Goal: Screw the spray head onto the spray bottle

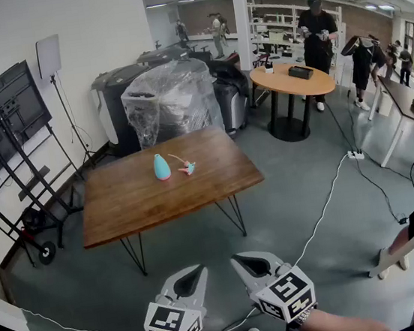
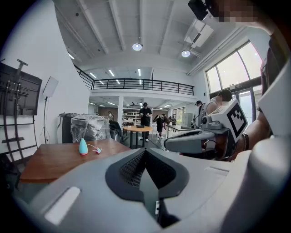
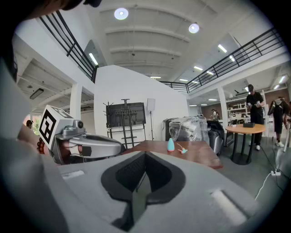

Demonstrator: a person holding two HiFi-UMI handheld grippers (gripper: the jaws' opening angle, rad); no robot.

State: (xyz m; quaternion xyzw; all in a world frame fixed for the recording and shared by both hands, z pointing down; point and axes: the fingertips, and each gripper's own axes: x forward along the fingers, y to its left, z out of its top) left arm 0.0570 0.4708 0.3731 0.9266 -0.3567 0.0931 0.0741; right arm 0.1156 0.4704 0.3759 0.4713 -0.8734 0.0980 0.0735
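A small teal spray bottle [image 1: 161,167] stands upright near the middle of the brown wooden table [image 1: 122,206]. Just right of it lies the spray head [image 1: 187,168], teal and pink with a thin tube. Both also show far off in the left gripper view, bottle [image 2: 83,146] and head [image 2: 98,150], and in the right gripper view, bottle [image 3: 170,144] and head [image 3: 183,150]. My left gripper [image 1: 192,276] and right gripper [image 1: 242,263] are side by side at the bottom of the head view, well short of the table. Both are shut with nothing between the jaws.
A plastic-wrapped machine [image 1: 170,98] and dark bins stand behind the table. A TV stand on wheels [image 1: 11,156] is at the left wall. A white cable [image 1: 326,206] runs across the grey floor. A round table [image 1: 292,81] and several people are farther back.
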